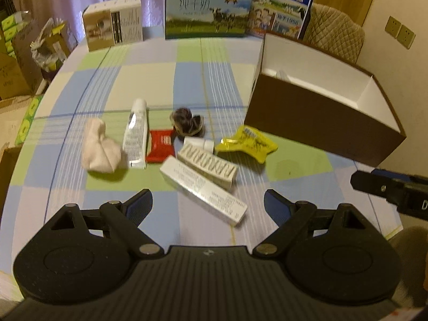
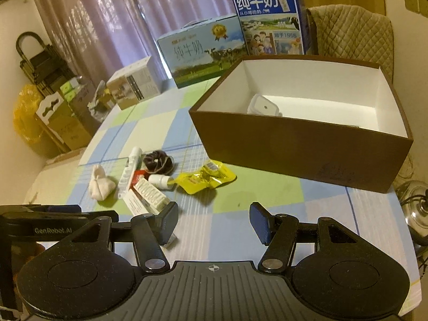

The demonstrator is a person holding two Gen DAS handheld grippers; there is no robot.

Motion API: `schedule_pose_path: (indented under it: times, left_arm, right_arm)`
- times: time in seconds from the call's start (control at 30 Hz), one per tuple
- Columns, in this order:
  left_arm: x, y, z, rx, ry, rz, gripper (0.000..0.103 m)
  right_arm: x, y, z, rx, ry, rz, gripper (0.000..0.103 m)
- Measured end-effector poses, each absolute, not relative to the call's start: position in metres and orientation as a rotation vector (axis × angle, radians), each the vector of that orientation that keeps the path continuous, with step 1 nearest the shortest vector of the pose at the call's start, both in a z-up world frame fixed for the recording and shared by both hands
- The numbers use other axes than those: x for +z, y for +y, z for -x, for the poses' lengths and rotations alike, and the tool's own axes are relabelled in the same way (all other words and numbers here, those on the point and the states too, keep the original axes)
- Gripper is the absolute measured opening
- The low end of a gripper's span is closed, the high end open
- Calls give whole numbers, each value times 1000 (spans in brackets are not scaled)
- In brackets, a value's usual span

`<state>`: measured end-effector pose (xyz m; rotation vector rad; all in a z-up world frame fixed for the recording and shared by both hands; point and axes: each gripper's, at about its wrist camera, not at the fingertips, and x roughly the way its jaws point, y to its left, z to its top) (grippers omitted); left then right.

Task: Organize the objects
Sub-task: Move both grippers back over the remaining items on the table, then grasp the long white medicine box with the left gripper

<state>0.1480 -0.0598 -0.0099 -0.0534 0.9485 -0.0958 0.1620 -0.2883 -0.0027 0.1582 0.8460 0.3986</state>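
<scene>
A pile of small items lies mid-table: a white cloth bundle, a clear tube, a red packet, a dark hair tie, a small white bottle, a yellow pouch, a patterned box and a long white box. The brown box with a white inside stands to the right and holds a white object. My left gripper hangs open just short of the long white box. My right gripper is open above bare cloth, right of the pile.
The checked tablecloth covers a round table. Two milk cartons and a beige carton stand at the far edge. A quilted chair sits behind the brown box. Cardboard boxes clutter the floor at left.
</scene>
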Motion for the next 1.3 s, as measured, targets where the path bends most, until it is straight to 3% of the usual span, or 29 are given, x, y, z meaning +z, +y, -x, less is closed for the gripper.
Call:
schedule_pose_path:
  times: [1.0,1.1,1.3]
  left_arm:
    - [-88,-93,-190,-3,1015,12,87]
    - [-92,-90,-195,11,1011,-12,85]
    - [-93,-69,-195,23,1000,-20,72]
  right_arm:
    - [-59,-271,-202,345,977,-183,57]
    - [-60,-271,-202,349,980,-184,57]
    - [-62,-259,-205,385,985,-125,57]
